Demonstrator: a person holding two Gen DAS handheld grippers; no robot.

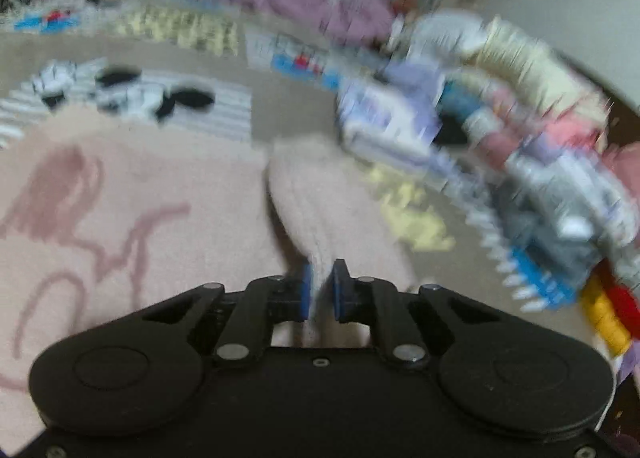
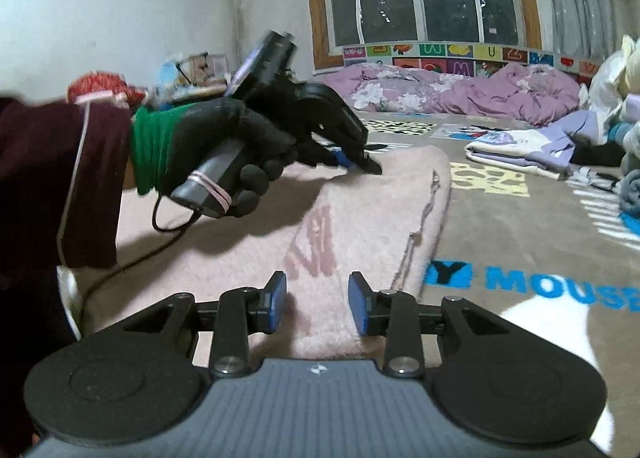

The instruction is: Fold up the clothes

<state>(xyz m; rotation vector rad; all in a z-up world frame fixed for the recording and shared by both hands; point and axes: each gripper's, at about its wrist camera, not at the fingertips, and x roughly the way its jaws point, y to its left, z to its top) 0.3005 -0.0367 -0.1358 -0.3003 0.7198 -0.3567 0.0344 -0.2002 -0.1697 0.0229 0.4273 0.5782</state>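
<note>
Left tongs (image 1: 321,290): closed together on a fold of the fluffy pale-pink garment with darker pink lettering (image 1: 132,194), pinched between the blue pads.
Right tongs (image 2: 317,304): held apart above the near edge of the garment, nothing gripped.
Garment's place: spread on the beige printed floor mat (image 2: 520,234), one long edge already doubled over.
Step in hand: a fold is judged under way.
Next move: the pinched part is to be carried across and laid flat; the near edge may need pinning.
</note>
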